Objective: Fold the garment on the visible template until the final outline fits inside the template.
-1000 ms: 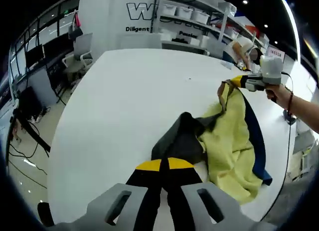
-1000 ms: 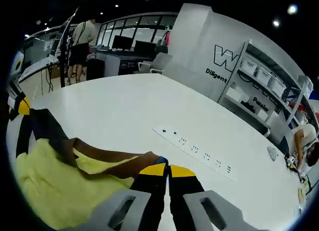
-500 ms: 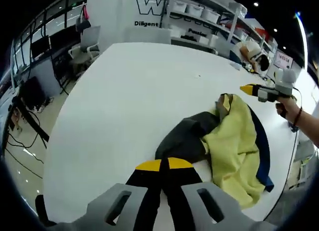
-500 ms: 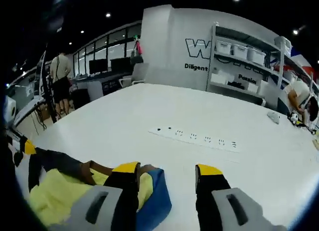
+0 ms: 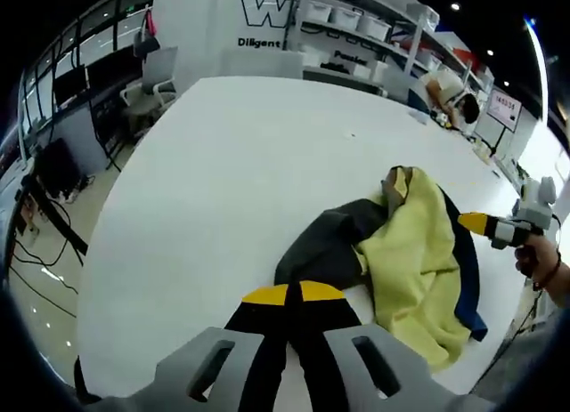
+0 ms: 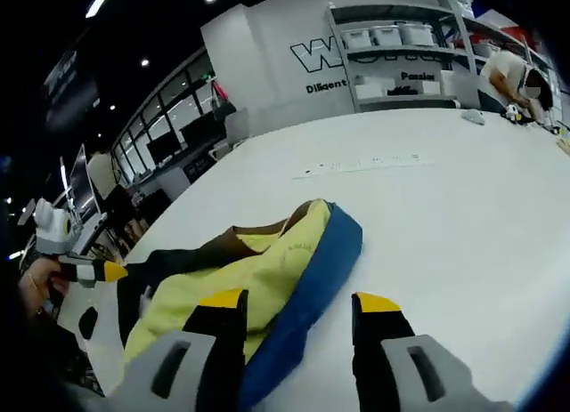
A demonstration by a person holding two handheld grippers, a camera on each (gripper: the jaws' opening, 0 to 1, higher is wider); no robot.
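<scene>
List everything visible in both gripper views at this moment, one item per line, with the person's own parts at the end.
Garment: one, yellow with dark grey and blue parts, crumpled on the table.
Table: one, white, large, under the garment.
Power strip: one, white, flat on the table beyond the garment.
Shelving: one unit, white, with bins, behind the table.
Office chairs: grey, at the table's far left edge.
Bystander: one, leaning over at the table's far side.
Left gripper: black and yellow, jaws shut on the garment's dark end.
Right gripper: black and yellow, jaws open above the blue edge.
Hand: holding the right gripper.

Soft matt cloth garment point(image 5: 414, 252) (yellow lining, blue edge) lies on a smooth white table point(image 5: 232, 163).
</scene>
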